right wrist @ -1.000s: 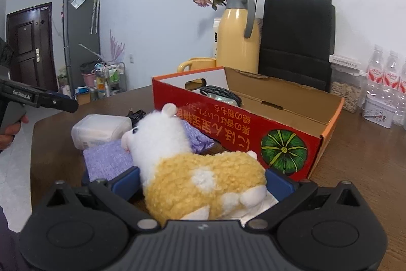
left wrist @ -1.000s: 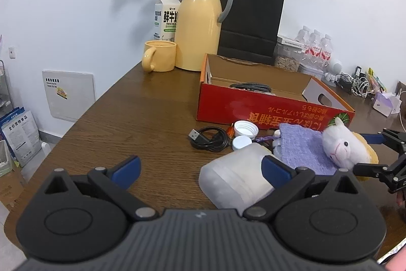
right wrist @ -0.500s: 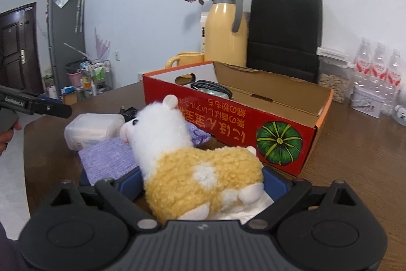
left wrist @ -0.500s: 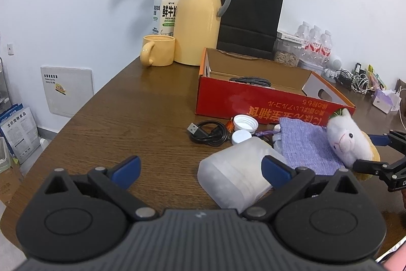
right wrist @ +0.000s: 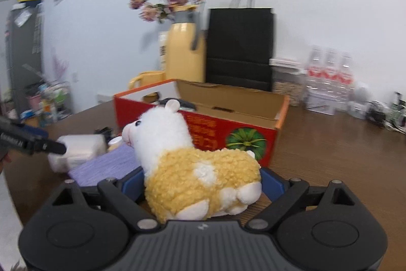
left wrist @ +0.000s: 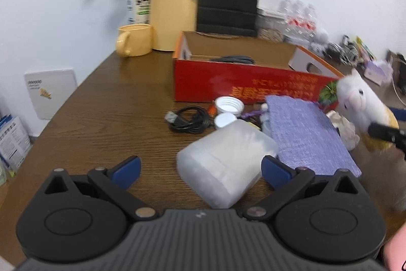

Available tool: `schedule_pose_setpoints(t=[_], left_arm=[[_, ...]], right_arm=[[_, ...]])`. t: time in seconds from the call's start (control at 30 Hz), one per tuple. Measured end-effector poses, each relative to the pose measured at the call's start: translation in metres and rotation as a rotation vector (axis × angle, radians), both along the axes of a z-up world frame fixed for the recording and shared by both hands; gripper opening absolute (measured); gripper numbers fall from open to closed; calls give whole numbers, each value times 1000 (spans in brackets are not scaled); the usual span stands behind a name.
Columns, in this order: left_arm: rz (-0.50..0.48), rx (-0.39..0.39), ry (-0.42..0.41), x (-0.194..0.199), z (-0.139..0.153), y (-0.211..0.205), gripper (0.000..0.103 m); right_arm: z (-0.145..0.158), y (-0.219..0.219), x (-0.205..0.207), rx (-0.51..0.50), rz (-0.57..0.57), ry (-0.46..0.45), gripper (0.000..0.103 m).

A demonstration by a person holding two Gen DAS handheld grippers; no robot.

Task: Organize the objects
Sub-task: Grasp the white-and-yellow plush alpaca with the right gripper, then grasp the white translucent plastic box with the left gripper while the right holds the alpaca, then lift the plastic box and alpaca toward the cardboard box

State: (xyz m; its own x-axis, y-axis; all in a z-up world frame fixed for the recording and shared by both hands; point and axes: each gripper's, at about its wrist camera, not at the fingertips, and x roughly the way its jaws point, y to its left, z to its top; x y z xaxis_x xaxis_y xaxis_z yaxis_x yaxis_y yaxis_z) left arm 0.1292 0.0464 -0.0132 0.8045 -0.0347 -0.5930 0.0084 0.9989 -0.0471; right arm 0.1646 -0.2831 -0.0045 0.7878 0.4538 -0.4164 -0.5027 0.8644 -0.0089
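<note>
right tongs (right wrist: 200,184): spread wide w/ the plush alpaca (right wrist: 192,164) sitting between the blue pads, snug on both sides; can't tell if they press
left tongs (left wrist: 200,166): spread open, frosted plastic tub (left wrist: 223,164) lying on its side between them, not pinched
purple cloth (left wrist: 307,133): flat on tabletop (left wrist: 121,103), just right of tub
behind those: black usb cable (left wrist: 189,120), two white caps (left wrist: 228,103)
red cardboard box (left wrist: 243,83): open, further back, a cable inside

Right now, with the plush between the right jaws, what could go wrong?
1. The right gripper brackets the soft plush; its body may squash and slip.
2. The red box wall stands just behind; the plush could catch its rim.
3. The left gripper straddles the frosted container nearby; the arms may collide.
</note>
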Motion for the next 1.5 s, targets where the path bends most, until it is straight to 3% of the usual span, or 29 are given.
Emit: schedule_pose_setpoints(t=[0.27,0.5,0.8,0.87,0.93,1.1,1.27,1.5], left_arm=[[-98,97,58,31,-13,-16,103],[-106,118,69,49,-21,-26,103],[-61,51,60,49,-30,-21,103],[-62,43,48,47,-31,-20,100],[-65,50,28,43,-30,-21,87],[-31,20,-5,32,-28,-19,73],[-9,-4,-28,22,-25,-16,68],[5,-16,-140,9,1,-13,67]], right_arm=[[3,0,-7,14,-44,-2,93],[1,7,-12,8,-28,8,93],[0,16,-14,-3,-11,18,93],[0,17,-15,-3,-7,19,94],[0,19,-16,-4,-2,18,94],[-1,19,-17,-6,-1,22,94],[-1,19,-17,-11,-3,20,94],[4,17,-18,-14,-11,2,94]])
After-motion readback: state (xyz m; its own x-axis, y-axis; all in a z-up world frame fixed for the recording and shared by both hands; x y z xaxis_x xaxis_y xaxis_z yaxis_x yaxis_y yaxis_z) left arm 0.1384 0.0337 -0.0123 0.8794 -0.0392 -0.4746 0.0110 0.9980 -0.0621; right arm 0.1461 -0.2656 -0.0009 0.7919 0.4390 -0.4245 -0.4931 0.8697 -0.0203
